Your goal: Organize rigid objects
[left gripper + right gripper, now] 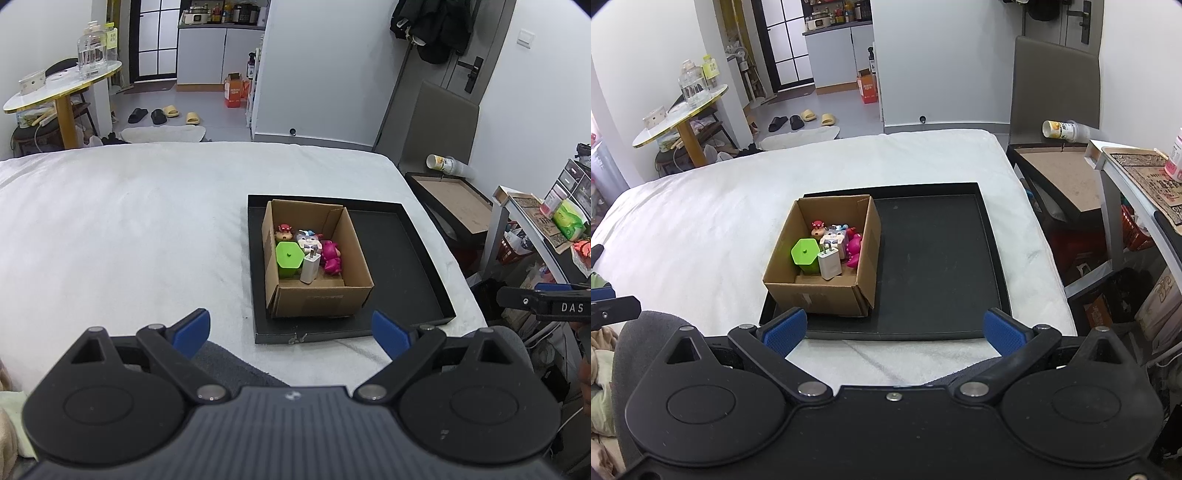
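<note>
Progress: I judge the sorting done or nearly so; I see no loose item outside the cardboard box.
Box contents: green hexagonal container, white charger, three small figurines, one of them pink.
Box position: left part of the black tray; the tray's right part is bare.
Left tool: I hold it with jaws wide apart, nothing between them.
Right tool: same, spread and gripping nothing.
Surface: white bed carrying the tray.
Room: round side table with jars, slippers on the floor, kitchen counter beyond.
</note>
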Tool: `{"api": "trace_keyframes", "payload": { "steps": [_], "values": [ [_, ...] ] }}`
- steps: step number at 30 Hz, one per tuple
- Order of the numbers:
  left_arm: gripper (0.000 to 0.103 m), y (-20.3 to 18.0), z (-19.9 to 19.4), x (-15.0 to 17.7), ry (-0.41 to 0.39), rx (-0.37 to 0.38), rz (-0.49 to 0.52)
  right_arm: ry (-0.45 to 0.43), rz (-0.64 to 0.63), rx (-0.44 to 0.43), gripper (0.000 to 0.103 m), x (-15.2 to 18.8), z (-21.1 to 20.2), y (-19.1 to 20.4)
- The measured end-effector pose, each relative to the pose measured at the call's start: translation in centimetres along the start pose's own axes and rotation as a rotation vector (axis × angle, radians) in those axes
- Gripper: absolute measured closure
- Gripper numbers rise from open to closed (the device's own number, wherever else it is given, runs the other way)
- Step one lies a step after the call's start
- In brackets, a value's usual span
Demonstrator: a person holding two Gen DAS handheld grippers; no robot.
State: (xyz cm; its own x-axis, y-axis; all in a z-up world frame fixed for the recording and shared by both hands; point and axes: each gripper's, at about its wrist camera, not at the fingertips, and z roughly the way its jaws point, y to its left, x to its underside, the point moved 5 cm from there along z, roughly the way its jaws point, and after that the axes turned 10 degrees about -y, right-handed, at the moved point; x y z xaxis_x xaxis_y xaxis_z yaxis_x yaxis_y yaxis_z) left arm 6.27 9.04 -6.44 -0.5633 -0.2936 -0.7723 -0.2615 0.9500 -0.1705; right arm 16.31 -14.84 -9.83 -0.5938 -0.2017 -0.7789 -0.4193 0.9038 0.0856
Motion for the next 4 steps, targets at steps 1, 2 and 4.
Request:
{"api": "trace_keyframes", "payload": {
  "steps": [1,2,4],
  "values": [
    [0.009,0.01,0.01,0.01,0.0,0.006,-0.003,0.0,0.0,0.0,0.0,0.01,0.0,0.01],
    [0.009,-0.02,0.03,0.01,-0.001,0.011,-0.004,0.0,0.001,0.001,0.0,0.02,0.01,0.01],
    [0.009,-0.08,0.05,-0.05,-0.004,0.016,-0.002,0.002,0.001,0.001,0.0,0.07,0.04,0.05]
  ]
}}
